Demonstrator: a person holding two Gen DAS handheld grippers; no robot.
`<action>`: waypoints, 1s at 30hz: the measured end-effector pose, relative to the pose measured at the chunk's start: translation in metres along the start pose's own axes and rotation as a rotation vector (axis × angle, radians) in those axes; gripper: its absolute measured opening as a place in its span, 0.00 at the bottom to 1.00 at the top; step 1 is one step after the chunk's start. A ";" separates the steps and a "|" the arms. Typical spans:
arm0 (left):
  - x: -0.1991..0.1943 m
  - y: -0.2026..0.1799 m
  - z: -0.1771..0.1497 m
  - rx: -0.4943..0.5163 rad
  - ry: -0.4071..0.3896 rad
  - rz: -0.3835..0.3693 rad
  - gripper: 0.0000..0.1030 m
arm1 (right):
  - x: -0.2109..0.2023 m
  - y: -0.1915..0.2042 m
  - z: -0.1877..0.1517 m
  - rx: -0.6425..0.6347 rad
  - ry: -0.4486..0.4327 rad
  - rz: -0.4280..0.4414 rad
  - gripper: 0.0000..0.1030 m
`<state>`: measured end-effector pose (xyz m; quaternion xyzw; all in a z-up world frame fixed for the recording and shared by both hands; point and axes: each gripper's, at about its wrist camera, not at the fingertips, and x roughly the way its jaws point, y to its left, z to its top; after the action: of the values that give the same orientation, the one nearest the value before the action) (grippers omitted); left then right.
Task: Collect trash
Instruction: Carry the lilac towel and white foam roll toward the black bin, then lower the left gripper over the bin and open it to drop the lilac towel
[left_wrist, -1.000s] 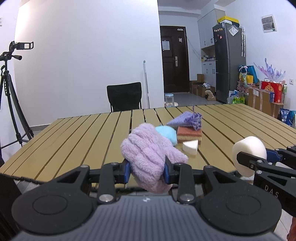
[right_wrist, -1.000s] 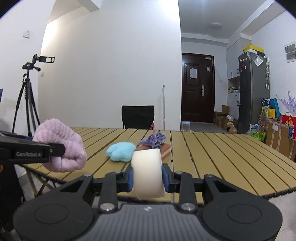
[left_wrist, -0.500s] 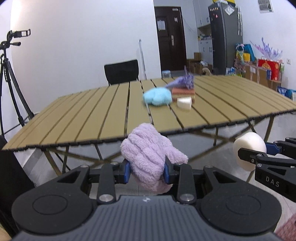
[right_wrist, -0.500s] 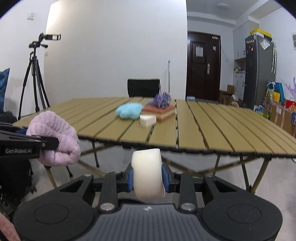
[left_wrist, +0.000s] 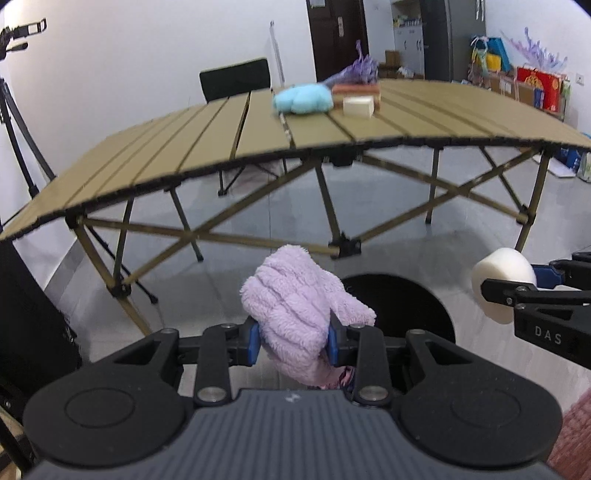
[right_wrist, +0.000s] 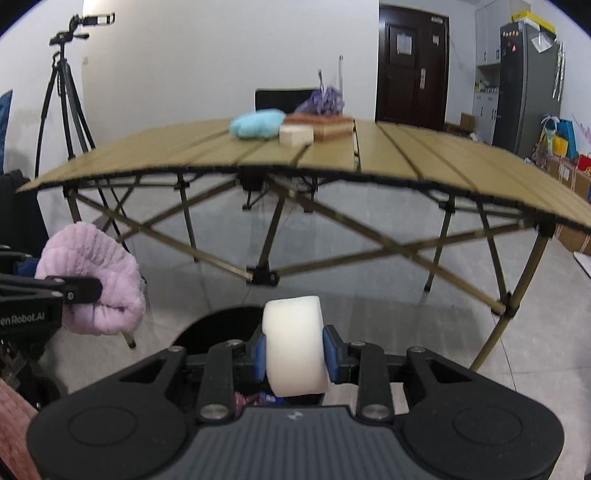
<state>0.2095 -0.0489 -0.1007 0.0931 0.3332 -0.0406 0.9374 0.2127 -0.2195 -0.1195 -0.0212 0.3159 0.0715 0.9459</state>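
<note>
My left gripper (left_wrist: 293, 341) is shut on a fluffy pink cloth (left_wrist: 295, 314), held low in front of the table. To its right, my right gripper (right_wrist: 294, 350) is shut on a white foam sponge (right_wrist: 295, 343). Each shows in the other's view: the sponge (left_wrist: 502, 286) at the right, the pink cloth (right_wrist: 96, 284) at the left. Below both lies the round dark opening of a bin (left_wrist: 410, 310), also seen as the bin (right_wrist: 218, 326) behind the sponge. On the table remain a blue cloth (left_wrist: 303, 99), a cream wedge (left_wrist: 357, 106), a brown sponge (left_wrist: 356, 88) and a purple scrubber (left_wrist: 360, 68).
The folding slat table (left_wrist: 207, 155) stands ahead with crossed legs (right_wrist: 264, 275) underneath on a grey tiled floor. A tripod (right_wrist: 64, 92) is at the left, a black chair (left_wrist: 234, 79) behind the table, a fridge (right_wrist: 524, 85) and boxes at the right.
Both grippers have sunk from table height to below its edge and tilted downward, each keeping its load. The dark bin opening has come into view beneath them.
</note>
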 end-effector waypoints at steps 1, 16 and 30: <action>0.003 0.001 -0.002 -0.002 0.011 0.003 0.32 | 0.003 0.000 -0.003 0.001 0.015 0.001 0.29; 0.056 0.013 -0.036 -0.051 0.212 0.057 0.32 | 0.039 -0.013 -0.037 0.037 0.180 -0.023 0.29; 0.101 0.025 -0.060 -0.105 0.383 0.067 0.32 | 0.063 -0.021 -0.056 0.051 0.272 -0.050 0.29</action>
<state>0.2542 -0.0138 -0.2066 0.0612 0.5036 0.0263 0.8613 0.2324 -0.2378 -0.2023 -0.0142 0.4421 0.0365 0.8961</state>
